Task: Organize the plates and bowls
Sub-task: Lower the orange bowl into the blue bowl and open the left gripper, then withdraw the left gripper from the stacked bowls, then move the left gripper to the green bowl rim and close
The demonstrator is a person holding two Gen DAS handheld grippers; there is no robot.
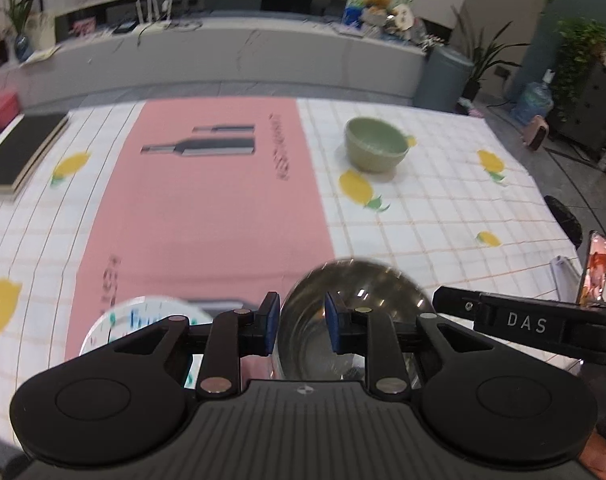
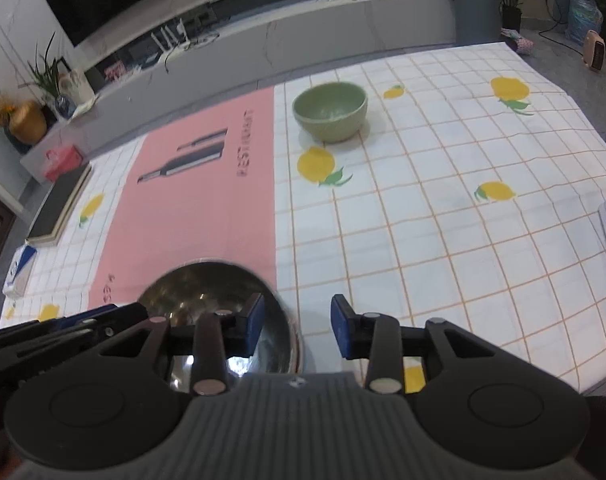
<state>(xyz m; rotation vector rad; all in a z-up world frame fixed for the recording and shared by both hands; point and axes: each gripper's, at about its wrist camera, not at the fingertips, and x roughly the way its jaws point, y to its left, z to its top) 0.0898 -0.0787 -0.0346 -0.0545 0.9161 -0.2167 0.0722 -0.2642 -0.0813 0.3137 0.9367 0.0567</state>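
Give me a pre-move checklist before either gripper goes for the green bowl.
1. Left gripper free of the steel bowl: ok, the jaws straddle its rim with gaps on both sides.
2. Right gripper free of the steel bowl: ok, jaws apart around the rim.
3. Green bowl upright and empty: ok.
4. Tablecloth bare between steel bowl and green bowl: ok.
5. Patterned plate clear of the steel bowl: cannot tell, the left gripper hides the gap.
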